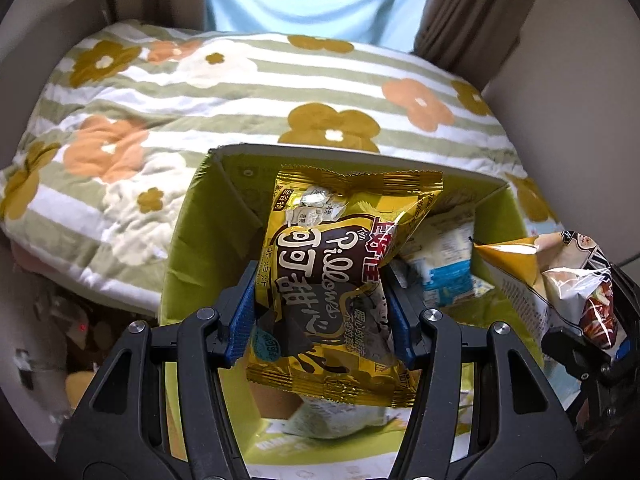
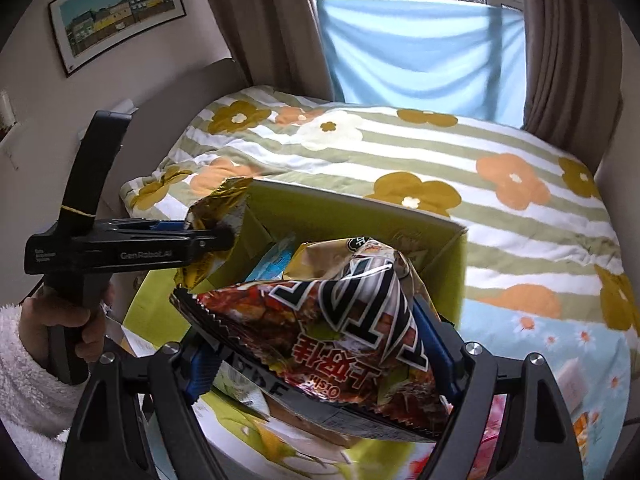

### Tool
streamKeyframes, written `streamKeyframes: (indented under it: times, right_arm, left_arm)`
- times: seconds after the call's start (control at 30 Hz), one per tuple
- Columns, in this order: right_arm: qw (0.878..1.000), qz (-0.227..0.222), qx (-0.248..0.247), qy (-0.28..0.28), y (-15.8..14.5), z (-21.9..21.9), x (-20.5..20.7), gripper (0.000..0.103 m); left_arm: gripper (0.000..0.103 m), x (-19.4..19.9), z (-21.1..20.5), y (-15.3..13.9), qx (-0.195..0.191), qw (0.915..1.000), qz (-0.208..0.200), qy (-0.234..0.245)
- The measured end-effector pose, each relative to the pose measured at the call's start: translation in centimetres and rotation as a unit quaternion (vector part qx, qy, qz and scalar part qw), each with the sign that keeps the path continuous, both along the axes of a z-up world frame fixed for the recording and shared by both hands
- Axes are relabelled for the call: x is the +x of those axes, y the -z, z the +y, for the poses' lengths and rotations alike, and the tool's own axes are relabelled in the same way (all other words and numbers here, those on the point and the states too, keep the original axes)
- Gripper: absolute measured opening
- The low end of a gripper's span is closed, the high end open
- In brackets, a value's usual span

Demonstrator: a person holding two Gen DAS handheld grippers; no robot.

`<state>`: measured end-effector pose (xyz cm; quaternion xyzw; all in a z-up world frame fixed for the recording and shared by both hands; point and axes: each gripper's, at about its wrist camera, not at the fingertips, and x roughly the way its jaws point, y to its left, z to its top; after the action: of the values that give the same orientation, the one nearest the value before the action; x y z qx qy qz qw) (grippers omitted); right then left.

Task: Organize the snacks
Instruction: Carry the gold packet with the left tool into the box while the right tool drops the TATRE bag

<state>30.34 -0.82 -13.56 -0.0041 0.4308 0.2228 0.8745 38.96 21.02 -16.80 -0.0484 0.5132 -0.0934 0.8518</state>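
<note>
My left gripper (image 1: 320,304) is shut on a gold and brown Pillows snack bag (image 1: 340,264) and holds it over an open green cardboard box (image 1: 188,248). The box holds a blue and white snack pack (image 1: 444,268) and other packs. My right gripper (image 2: 316,344) is shut on a red and black chip bag (image 2: 332,328), also above the box (image 2: 452,256). The left gripper (image 2: 200,236) with its gold bag (image 2: 218,208) shows at the left of the right wrist view. The chip bag (image 1: 560,280) shows at the right edge of the left wrist view.
The box stands on a bed with a striped flowered quilt (image 1: 240,92). Brown curtains (image 2: 568,52) and a light blue cloth (image 2: 420,52) hang behind the bed. A framed picture (image 2: 116,12) hangs on the left wall. Clutter lies on the floor (image 1: 60,340) at the left.
</note>
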Motion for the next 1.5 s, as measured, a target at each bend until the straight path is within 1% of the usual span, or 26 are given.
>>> streamKeyframes:
  times: [0.1,0.13,0.17,0.23,0.27,0.3,0.37,0.47,0.63,0.77,0.87,0.93,0.97,1.0,1.03,1.17,1.23,1.37,1.5]
  right_arm:
    - [1.000,0.011,0.000,0.008,0.6,0.6,0.1,0.081]
    - [1.000,0.016,-0.003,0.010,0.9,0.7,0.2,0.081]
    - [1.000,0.020,-0.004,0.011,1.1,0.9,0.4,0.081]
    - [1.000,0.028,-0.007,0.012,1.5,1.1,0.7,0.081]
    - [0.999,0.032,-0.008,0.012,1.7,1.2,0.9,0.081]
    - [0.999,0.034,-0.009,0.011,1.8,1.3,1.1,0.081]
    - [0.999,0.037,-0.009,0.007,2.0,1.4,1.3,0.081]
    - [0.999,0.035,-0.009,-0.003,2.1,1.4,1.4,0.081]
    - [0.999,0.037,0.001,-0.003,2.4,1.2,1.1,0.081]
    - [0.999,0.036,-0.002,-0.001,2.6,1.6,1.0,0.083]
    - [0.999,0.048,-0.002,0.003,2.9,1.9,1.2,0.086]
    - [0.999,0.045,-0.003,0.000,3.0,2.2,0.9,0.089]
    - [0.999,0.041,-0.006,-0.003,2.9,2.4,0.7,0.092]
    - [0.999,0.034,-0.011,-0.008,2.9,2.6,0.3,0.100]
    - [0.999,0.029,-0.017,-0.013,2.9,2.8,0.0,0.102]
    - [0.997,0.013,-0.067,-0.028,3.2,3.5,-1.3,0.102]
    - [0.997,0.011,-0.071,-0.032,3.0,3.6,-1.7,0.102]
    - [0.998,0.017,-0.061,-0.021,2.4,3.1,-1.9,0.102]
    - [0.999,0.025,-0.026,-0.004,1.8,2.2,-2.2,0.102]
  left_arm:
    - [0.053,0.5,-0.1,0.7,0.008,0.9999,0.007,0.013]
    - [0.053,0.7,-0.1,0.8,0.003,0.9998,0.006,0.018]
    - [0.055,0.7,-0.1,0.8,-0.004,0.9996,-0.001,0.026]
    - [0.065,0.9,-0.3,0.8,0.009,0.9996,-0.003,0.027]
    - [0.081,1.1,-0.4,1.0,0.016,0.9996,0.001,0.024]
    - [0.095,1.1,-0.4,1.0,0.016,0.9996,0.002,0.022]
    - [0.100,0.9,-0.4,0.9,0.012,0.9998,-0.002,0.018]
    - [0.100,0.4,-0.3,0.9,0.026,0.9996,0.002,0.015]
    - [0.100,-1.3,0.0,0.6,0.025,0.9996,-0.006,0.012]
    - [0.100,-2.1,0.1,0.3,0.030,0.9995,-0.007,0.009]
    - [0.100,-2.5,0.2,-0.2,0.027,0.9995,-0.013,0.006]
    - [0.100,-2.7,0.3,-0.5,0.025,0.9995,-0.018,0.004]
    - [0.100,-2.8,0.3,-0.7,0.023,0.9995,-0.020,0.004]
    - [0.100,-2.9,0.4,-0.8,0.022,0.9995,-0.020,0.004]
    - [0.100,-3.1,0.4,-0.8,0.021,0.9996,-0.021,0.004]
    - [0.100,-3.8,0.7,-0.7,0.014,0.9997,-0.018,0.002]
    - [0.100,-4.3,0.8,-0.7,0.011,0.9998,-0.017,-0.001]
    - [0.100,-5.1,1.0,-1.2,0.006,0.9997,-0.022,-0.004]
    - [0.100,-5.7,1.2,-1.5,0.005,0.9996,-0.027,-0.003]
